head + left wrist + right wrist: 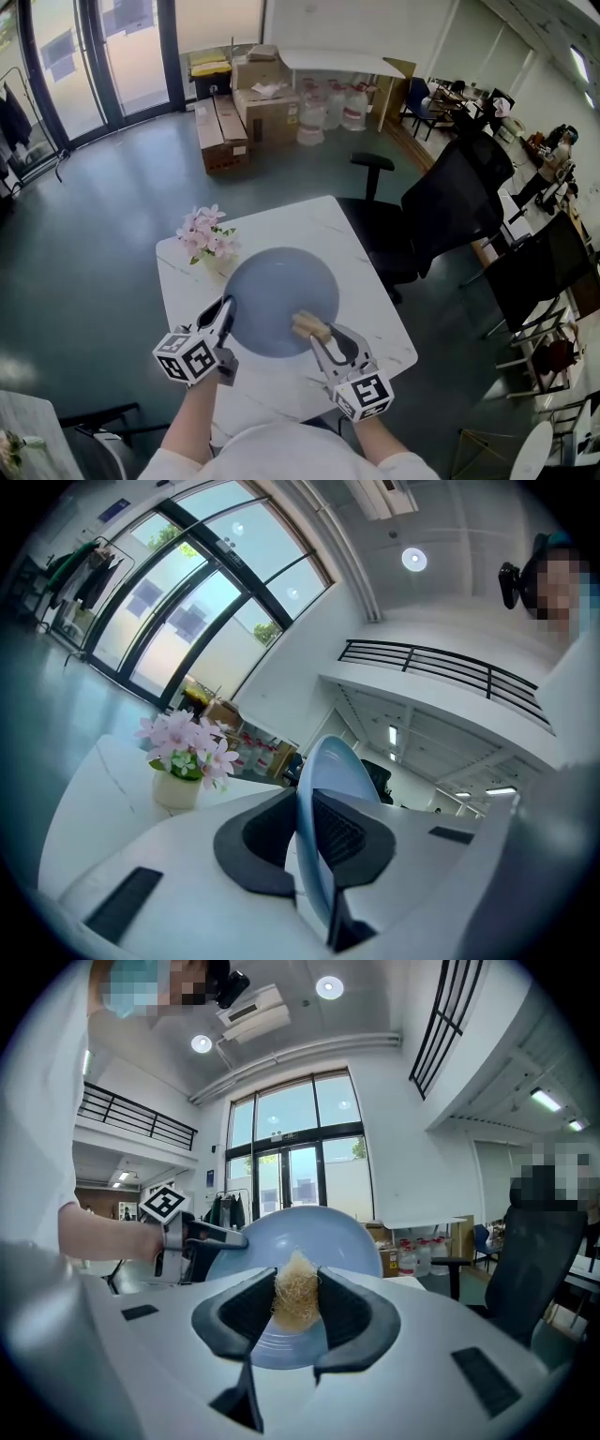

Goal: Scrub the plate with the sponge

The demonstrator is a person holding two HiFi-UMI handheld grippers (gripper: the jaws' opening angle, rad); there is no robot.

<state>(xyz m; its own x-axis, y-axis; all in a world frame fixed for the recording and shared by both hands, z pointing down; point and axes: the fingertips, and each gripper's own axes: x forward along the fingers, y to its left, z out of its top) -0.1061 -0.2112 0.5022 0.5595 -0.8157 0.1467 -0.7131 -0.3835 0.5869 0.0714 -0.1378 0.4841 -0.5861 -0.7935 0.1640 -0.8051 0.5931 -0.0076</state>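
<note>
Left gripper (305, 808) pinches plate (334, 761); right gripper (296, 1283) clamps sponge (296, 1305).

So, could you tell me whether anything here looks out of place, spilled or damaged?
Nothing stands out. The left gripper is shut on the rim of the blue plate, holding it tilted up, and the right gripper grips the sponge in front of it. The flower pot stands upright; no spill or crack shows.

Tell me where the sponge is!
In the head view, the sponge is pinched in the right tongs, at the lower right edge of the blue plate.
</note>
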